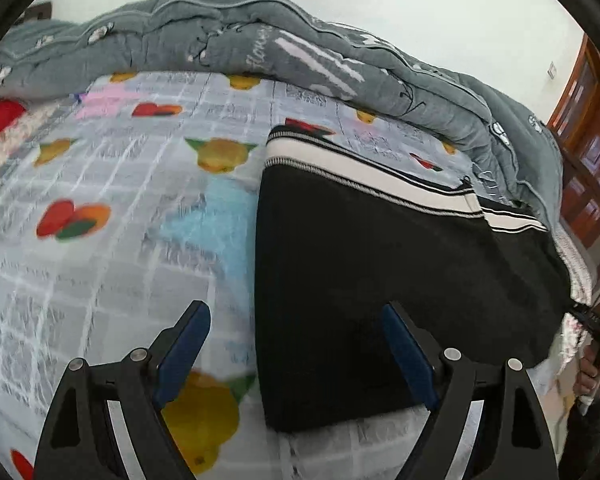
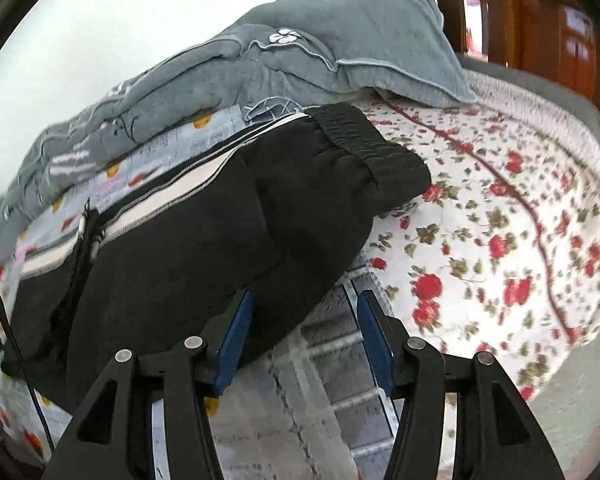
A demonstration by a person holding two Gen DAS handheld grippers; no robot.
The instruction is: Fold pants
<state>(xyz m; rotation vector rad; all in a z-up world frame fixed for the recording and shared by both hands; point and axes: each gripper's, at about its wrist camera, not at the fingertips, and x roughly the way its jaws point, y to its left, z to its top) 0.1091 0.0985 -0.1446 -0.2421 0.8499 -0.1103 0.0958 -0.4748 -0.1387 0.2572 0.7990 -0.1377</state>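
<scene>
The black pants (image 1: 400, 272) with white side stripes lie folded over on the bed. In the left wrist view my left gripper (image 1: 296, 320) is open and empty, hovering over the pants' left folded edge. In the right wrist view the pants (image 2: 204, 232) show their elastic waistband (image 2: 364, 140) at the far end. My right gripper (image 2: 304, 308) is open and empty, just above the near right edge of the pants.
A fruit-print grey sheet (image 1: 100, 208) covers the bed. A rumpled grey quilt (image 1: 260, 36) lies along the far side. A red-flowered white cover (image 2: 500, 220) lies to the right. Wooden furniture (image 1: 592, 152) stands beyond the bed.
</scene>
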